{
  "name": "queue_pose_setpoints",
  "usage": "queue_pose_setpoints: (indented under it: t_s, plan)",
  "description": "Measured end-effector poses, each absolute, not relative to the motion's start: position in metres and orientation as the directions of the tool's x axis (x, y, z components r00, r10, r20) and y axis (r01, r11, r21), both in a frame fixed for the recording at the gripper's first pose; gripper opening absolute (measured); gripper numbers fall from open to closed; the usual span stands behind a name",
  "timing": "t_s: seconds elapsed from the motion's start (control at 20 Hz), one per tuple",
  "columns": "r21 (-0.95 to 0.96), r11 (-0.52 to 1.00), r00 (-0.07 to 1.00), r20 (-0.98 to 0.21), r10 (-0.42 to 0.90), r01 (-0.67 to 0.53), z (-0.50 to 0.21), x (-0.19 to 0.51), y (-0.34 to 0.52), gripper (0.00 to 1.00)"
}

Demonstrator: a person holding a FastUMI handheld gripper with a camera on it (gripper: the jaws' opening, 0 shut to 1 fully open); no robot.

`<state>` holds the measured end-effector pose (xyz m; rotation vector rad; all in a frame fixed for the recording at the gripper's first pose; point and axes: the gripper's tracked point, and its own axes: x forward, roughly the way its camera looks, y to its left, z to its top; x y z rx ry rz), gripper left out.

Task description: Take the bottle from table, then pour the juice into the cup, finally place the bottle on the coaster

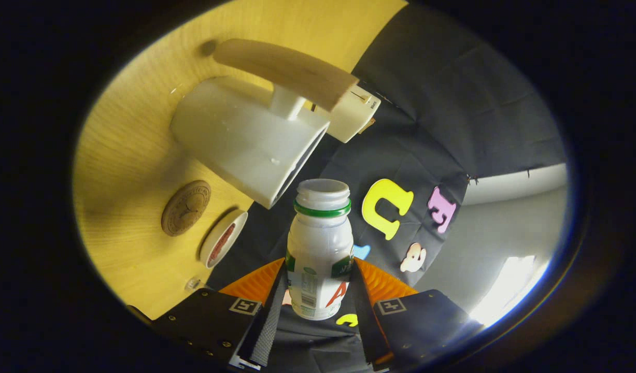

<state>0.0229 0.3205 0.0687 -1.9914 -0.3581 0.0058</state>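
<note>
Both tongs (320,290) fingers clamp the bottle (319,243); label unreadable.

Gripper (320,290) rolled hard over to one side, so that the counter (136,171) stands on edge off its left finger rather than lying beneath it. Two fingers (268,311) reach forward from the mount blocks, converging toward each other. Jaws closed down on the bottle (319,248): one finger presses each flank of its lower body, pads flat against the sides. The bottle sits between the fingers, its neck and open mouth projecting ahead past the fingertips. Grip appears symmetrical, each finger equally far in. The bottle's base lies deep between the fingers near their roots. No hand or sleeve in sight.
</note>
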Motion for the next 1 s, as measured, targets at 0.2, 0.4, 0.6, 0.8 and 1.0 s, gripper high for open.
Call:
queue_pose_setpoints:
  t_s: [0.2,0.4,0.6,0.8,1.0]
  plan:
    - [-0.963,-0.223,0.967,0.099,0.236,0.153,0.064,0.024,0.317,0.66]
    - [-0.998,-0.051,0.972,0.036,0.231,0.048,0.057,0.026,0.316,0.66]
    - [-0.993,0.109,0.970,-0.011,0.241,-0.038,0.055,0.024,0.314,0.67]
    - [-0.943,0.293,0.960,-0.077,0.270,-0.158,0.050,0.024,0.316,0.67]
    - [-0.842,0.468,0.942,-0.128,0.311,-0.269,0.046,0.024,0.317,0.67]
